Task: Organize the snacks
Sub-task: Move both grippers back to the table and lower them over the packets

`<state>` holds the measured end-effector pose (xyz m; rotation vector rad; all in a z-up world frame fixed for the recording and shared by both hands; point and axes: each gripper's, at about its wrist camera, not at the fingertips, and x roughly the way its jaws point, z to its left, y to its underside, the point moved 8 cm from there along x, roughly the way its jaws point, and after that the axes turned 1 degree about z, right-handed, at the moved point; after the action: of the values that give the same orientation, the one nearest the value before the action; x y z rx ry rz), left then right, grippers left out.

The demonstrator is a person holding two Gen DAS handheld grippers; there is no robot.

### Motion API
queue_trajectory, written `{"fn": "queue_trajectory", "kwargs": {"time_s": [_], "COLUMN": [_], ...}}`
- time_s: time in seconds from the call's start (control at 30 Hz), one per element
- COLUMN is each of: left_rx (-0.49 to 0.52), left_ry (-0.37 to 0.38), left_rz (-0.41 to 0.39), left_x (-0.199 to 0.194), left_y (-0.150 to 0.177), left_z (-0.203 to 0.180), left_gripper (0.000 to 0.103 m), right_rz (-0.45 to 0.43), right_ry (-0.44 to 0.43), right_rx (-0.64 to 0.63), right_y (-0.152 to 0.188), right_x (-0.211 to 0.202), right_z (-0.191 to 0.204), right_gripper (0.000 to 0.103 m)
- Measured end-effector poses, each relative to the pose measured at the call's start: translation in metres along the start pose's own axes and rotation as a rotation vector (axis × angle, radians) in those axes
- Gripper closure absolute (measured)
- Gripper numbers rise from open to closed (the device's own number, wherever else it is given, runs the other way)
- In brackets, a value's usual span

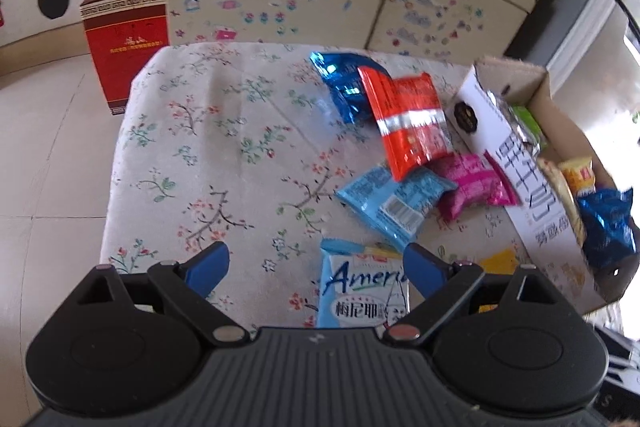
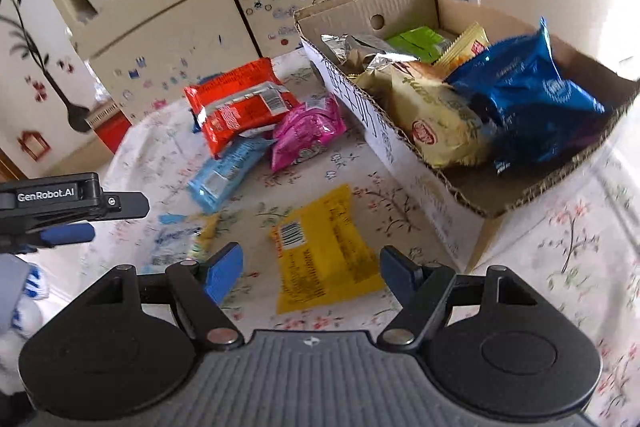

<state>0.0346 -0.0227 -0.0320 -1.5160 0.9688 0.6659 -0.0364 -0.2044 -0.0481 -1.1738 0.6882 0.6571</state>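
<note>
- Right gripper (image 2: 311,273) hovers low over a yellow snack packet (image 2: 326,251) on the floral tablecloth (image 2: 576,227), jaws spread wide and gripping nothing.
- Left gripper (image 1: 316,267) also stands wide open and empty above a pale blue "Ameri…" packet (image 1: 362,293).
- Beside them, the open cardboard box (image 2: 400,131) holds a blue bag (image 2: 532,87), a cream packet (image 2: 440,115), silver foil, green and yellow packets.
- Orange packet (image 2: 240,103), pink packet (image 2: 306,131) and light blue packet (image 2: 224,175) lie loose near the box.

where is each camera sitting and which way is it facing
Left wrist: on the left gripper, looking down over its open jaws at the pale blue packet on the floral table.
Right wrist: on the right gripper, open jaws over the yellow packet; the left gripper shows at its left edge.
Shared: orange packet, pink packet, box.
</note>
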Motion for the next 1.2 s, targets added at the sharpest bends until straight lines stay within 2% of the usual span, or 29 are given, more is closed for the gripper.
{"fn": "queue_trajectory", "kwargs": {"time_s": [0.17,0.33,0.6,0.77,0.9,1.2], "left_rx": [0.058,0.099,0.171,0.233,0.242,0.257], "left_ry": [-0.007,-0.014,-0.011,-0.037,-0.074,-0.074], "left_rz": [0.035,0.064,0.077,0.054,0.054,0.040], "left_x": [0.012,0.022,0.036,0.040,0.041,0.039], "left_y": [0.009,0.018,0.026,0.027,0.028,0.029], "left_z": [-0.011,-0.017,-0.030,-0.037,-0.032,-0.027], "left_gripper": [0.009,0.009,0.009,0.007,0.006,0.008], "right_rz": [-0.012,0.013,0.018,0.021,0.020,0.007], "right_ry": [0.033,0.061,0.121,0.153,0.162,0.177], "right_rx": [-0.066,-0.091,-0.199,-0.259,-0.280,-0.277], "right_y": [-0.006,-0.003,0.003,0.005,0.005,0.005], "right_x": [0.010,0.024,0.035,0.037,0.038,0.035], "right_z": [0.000,0.000,0.008,0.009,0.009,0.006], "right_gripper": [0.022,0.026,0.027,0.027,0.027,0.040]}}
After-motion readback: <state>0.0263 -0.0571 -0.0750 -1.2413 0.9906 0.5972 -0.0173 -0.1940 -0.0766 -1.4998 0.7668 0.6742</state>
